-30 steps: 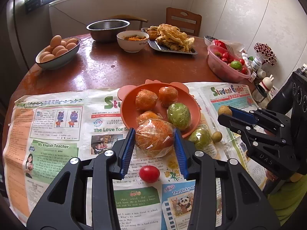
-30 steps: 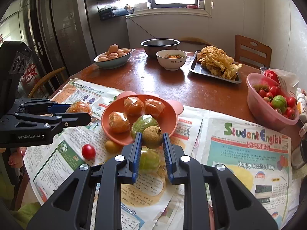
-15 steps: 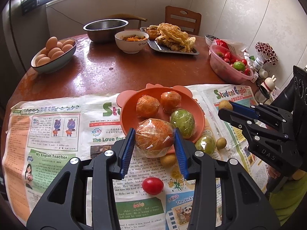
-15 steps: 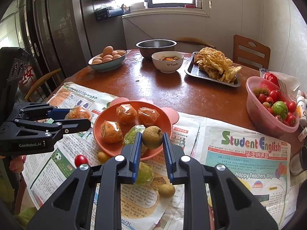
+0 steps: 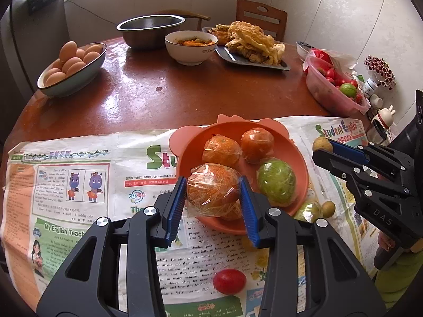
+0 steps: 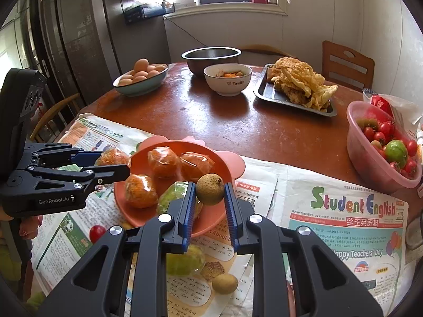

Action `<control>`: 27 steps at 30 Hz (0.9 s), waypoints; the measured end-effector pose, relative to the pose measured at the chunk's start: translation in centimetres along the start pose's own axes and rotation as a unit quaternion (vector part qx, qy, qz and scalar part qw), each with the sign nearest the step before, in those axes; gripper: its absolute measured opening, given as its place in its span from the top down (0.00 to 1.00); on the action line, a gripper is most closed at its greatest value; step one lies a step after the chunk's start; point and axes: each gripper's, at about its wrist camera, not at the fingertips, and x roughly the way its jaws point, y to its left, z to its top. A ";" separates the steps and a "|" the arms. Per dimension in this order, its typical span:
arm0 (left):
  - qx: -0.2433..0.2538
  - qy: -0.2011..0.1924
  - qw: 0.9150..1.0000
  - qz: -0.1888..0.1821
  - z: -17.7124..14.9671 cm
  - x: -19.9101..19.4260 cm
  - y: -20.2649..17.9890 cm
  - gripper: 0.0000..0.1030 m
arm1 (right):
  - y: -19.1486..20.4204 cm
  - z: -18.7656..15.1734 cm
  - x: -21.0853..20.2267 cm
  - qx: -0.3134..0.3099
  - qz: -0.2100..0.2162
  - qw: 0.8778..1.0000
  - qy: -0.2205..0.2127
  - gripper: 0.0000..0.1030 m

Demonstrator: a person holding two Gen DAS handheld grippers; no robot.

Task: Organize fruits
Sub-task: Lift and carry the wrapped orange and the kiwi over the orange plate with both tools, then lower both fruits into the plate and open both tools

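My left gripper is shut on a plastic-wrapped orange and holds it over the near rim of the orange plate. The plate holds wrapped oranges and a wrapped green fruit. My right gripper is shut on a small brown longan above the plate's near right edge. A cherry tomato, a wrapped green fruit and a loose longan lie on the newspaper.
Farther back on the round wooden table stand a bowl of eggs, a steel bowl, a white food bowl, a tray of fried food and a pink bowl of tomatoes.
Both grippers have moved forward over the plate with their fruits. The loose fruit on the newspaper has dropped lower in both views.
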 end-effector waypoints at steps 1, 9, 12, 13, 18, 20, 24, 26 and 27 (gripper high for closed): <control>0.001 0.001 1.000 0.003 0.1 0.2 0.1 0.69 | -0.1 0.0 0.2 0.001 -0.001 1.000 0.002 0.79; 0.002 0.004 1.000 0.004 0.8 1.3 0.5 0.69 | -0.3 0.3 1.8 0.005 0.001 1.000 0.013 0.79; 0.001 0.008 1.000 0.003 1.0 1.8 0.7 0.69 | -0.4 0.5 2.2 0.004 0.001 1.000 0.017 0.79; 0.001 0.010 1.000 0.003 1.0 2.0 0.7 0.69 | -0.4 0.6 2.4 0.003 0.001 1.000 0.018 0.79; 0.004 0.011 1.000 0.006 1.2 2.7 0.8 0.69 | -0.6 0.7 3.2 0.001 0.000 1.000 0.026 0.79; 0.004 0.010 1.000 0.006 1.3 2.8 0.8 0.69 | -0.6 0.7 3.5 0.002 0.000 1.000 0.029 0.79; 0.006 0.011 1.000 0.001 1.5 2.9 0.5 0.69 | -0.6 0.8 4.0 0.002 0.001 0.999 0.034 0.79; 0.006 0.015 1.000 -0.005 1.5 3.1 0.4 0.69 | -0.6 0.8 4.2 0.001 0.002 0.999 0.036 0.79; 0.007 0.016 1.000 -0.005 1.4 3.3 0.3 0.69 | -0.6 0.8 4.3 0.001 0.002 0.999 0.036 0.79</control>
